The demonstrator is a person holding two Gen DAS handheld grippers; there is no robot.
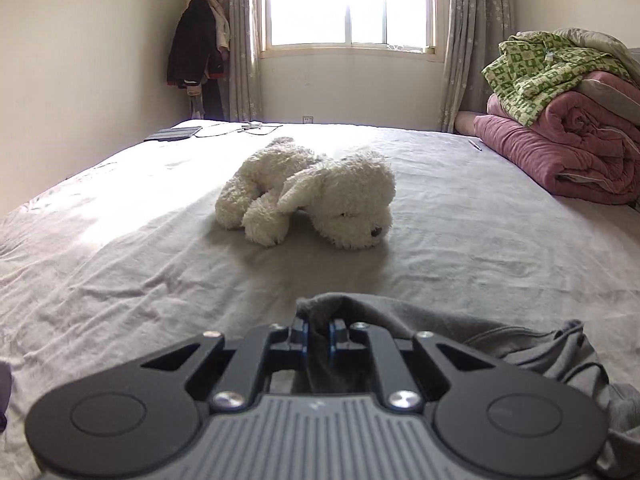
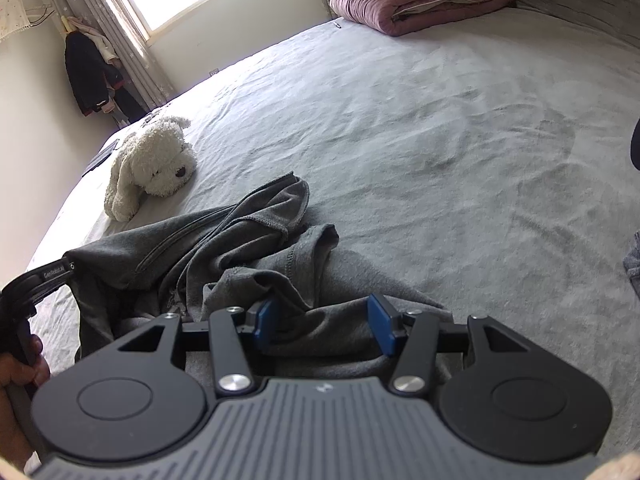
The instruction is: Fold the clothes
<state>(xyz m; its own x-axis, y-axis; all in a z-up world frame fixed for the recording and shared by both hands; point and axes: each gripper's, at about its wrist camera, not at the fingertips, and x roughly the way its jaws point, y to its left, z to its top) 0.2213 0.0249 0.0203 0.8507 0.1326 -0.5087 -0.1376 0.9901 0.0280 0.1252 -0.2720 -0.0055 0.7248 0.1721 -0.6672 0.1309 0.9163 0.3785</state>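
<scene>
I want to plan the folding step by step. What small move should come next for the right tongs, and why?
Probably close the right tongs on the grey garment. Their pads stand apart with a fold of cloth between them, not pinched, while the left tongs already clamp the cloth. The garment is bunched, so both grips seem needed to spread it.

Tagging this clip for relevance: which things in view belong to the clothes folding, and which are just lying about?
Belongs to the job:
- grey garment, crumpled on the bed sheet
- left tool, shut on a fold of it
- right tool, open over it

Just lying about:
- white plush dog
- pink quilt with green patterned blanket on top
- dark coat hanging in the corner
</scene>
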